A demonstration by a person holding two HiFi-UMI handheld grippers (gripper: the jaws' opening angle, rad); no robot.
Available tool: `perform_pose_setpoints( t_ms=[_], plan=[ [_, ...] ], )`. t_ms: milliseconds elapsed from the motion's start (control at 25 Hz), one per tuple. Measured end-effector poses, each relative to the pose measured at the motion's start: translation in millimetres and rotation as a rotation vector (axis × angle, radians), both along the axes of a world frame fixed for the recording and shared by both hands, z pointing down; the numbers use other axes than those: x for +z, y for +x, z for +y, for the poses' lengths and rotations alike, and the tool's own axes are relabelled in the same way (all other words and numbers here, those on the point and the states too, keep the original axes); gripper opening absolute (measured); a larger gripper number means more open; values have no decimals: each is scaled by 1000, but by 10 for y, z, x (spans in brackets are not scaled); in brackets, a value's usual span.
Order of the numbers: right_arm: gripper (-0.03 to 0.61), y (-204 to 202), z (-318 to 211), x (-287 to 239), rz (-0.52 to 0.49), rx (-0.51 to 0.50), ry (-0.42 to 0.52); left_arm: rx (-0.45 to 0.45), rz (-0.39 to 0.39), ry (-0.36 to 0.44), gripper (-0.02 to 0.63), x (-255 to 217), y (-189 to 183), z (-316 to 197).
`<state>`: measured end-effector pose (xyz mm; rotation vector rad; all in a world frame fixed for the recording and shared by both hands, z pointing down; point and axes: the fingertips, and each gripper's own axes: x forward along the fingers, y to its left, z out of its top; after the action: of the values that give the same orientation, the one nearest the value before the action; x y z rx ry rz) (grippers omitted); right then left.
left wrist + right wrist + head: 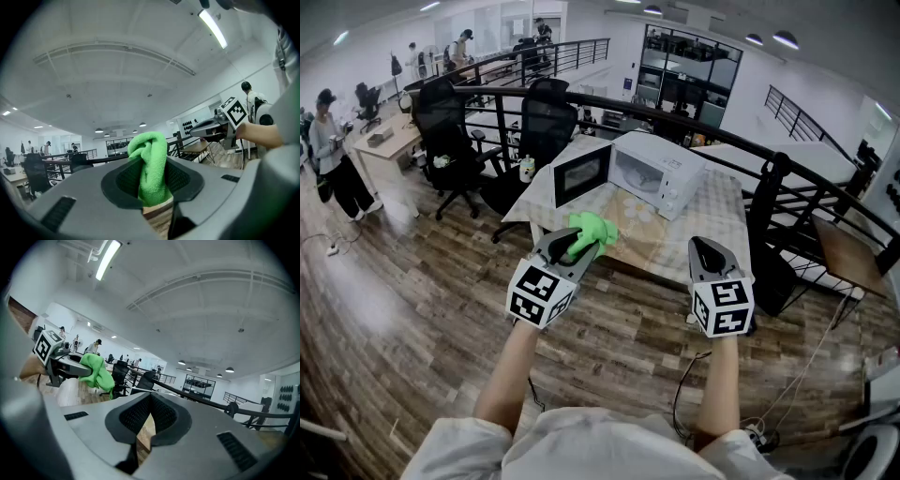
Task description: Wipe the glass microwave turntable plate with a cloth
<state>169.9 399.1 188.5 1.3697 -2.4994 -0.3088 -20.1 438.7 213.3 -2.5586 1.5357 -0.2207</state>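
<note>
My left gripper (568, 242) is shut on a bright green cloth (592, 232), which bunches up between the jaws (150, 161). My right gripper (703, 247) is shut with nothing in it; its pads (140, 416) meet. Both grippers hover side by side over the wooden floor, short of the table (694, 239). On that table stands a white microwave (666, 169) with its door (581, 173) swung open to the left. I cannot make out the glass turntable plate. The right gripper view shows the left gripper (70, 367) and the cloth (98, 371) at its left.
A black railing (787, 183) curves behind the table. Black office chairs (450, 131) stand at the table's left, with desks and people further back. A cable (689, 389) lies on the floor near my feet. A small bottle (527, 169) stands on the table's left corner.
</note>
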Motion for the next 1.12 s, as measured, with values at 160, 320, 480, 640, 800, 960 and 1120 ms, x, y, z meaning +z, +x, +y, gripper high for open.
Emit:
perform_pose_setpoints(
  t_ms=[160, 320, 480, 640, 800, 960, 1120],
  plan=[
    [11, -71, 37, 40, 1, 1, -8, 7, -3, 0, 133, 21, -62, 33],
    [12, -173, 41, 90, 6, 13, -11, 22, -5, -3, 133, 40, -147, 13],
    [14, -281, 73, 203, 10, 37, -16, 32, 2, -20, 133, 125, -293, 29],
    [14, -309, 30, 354, -13, 67, -60, 36, 12, -47, 133, 261, -385, -35],
    [14, -308, -135, 407, -70, 61, -97, 36, 19, -59, 133, 367, -413, -198],
    [14, -306, -526, 523, -58, 78, -128, 30, 10, -76, 133, 486, -446, -545],
    [14, -204, -1085, 570, -105, 66, -137, 23, -5, -96, 133, 593, -369, -1083]
  ],
)
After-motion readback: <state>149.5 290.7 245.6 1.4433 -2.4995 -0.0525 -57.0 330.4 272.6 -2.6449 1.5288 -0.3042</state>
